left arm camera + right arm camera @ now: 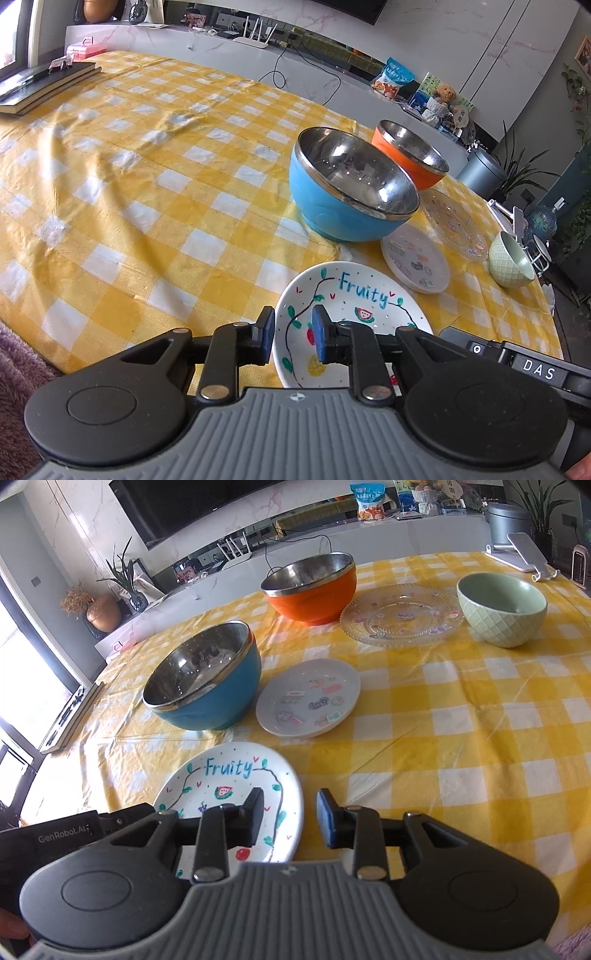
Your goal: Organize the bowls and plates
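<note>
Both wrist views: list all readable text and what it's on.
"Fruity": blue lettering on the white hand-painted plate, nearest the grippers.
"DAS": white letters on the black gripper body at the left view's right edge.
"GenRobot.AI": on the black gripper body at the right view's left edge.
Unreadable: stickers on the small white sticker plate; print on the blue snack bag.

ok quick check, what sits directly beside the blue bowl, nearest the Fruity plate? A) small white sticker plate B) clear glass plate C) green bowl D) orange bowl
A: in the right wrist view the small white sticker plate lies right next to the blue bowl, just beyond the Fruity plate; the orange bowl, clear glass plate and green bowl all sit farther back.
</note>
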`<state>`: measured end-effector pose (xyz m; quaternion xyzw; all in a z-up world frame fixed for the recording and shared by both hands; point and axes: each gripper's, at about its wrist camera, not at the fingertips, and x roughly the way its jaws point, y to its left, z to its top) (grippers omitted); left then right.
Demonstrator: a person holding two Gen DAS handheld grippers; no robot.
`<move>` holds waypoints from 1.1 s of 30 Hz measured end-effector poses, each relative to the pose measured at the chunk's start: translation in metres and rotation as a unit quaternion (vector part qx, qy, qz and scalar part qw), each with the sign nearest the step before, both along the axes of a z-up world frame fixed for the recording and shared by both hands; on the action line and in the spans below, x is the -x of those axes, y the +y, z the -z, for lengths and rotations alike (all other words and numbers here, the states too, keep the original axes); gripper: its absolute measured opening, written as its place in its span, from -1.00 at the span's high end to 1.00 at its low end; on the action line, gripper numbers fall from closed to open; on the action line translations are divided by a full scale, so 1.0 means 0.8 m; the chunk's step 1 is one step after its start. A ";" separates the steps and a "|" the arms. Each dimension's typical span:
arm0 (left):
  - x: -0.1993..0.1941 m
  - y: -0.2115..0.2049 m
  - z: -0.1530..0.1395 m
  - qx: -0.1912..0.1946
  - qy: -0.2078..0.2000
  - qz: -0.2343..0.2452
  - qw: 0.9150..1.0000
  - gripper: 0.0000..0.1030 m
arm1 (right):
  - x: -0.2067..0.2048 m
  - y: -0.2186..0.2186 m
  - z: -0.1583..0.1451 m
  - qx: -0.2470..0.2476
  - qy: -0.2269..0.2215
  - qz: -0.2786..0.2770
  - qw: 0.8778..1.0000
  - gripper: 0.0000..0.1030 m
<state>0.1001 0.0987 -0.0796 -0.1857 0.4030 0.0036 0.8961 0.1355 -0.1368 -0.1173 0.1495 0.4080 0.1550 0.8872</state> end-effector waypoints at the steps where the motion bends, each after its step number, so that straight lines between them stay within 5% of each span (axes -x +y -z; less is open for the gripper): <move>1: 0.000 -0.004 -0.005 0.001 -0.004 0.004 1.000 0.53 | 0.000 -0.004 -0.001 -0.003 -0.003 0.005 1.000 0.39; 21: -0.105 -0.139 -0.057 0.038 -0.033 0.128 0.990 0.38 | -0.045 -0.130 -0.024 -0.068 -0.002 0.166 0.984 0.36; 33: -0.218 -0.171 -0.032 0.036 0.019 0.112 0.993 0.38 | -0.143 -0.163 -0.018 -0.116 0.043 0.218 0.968 0.38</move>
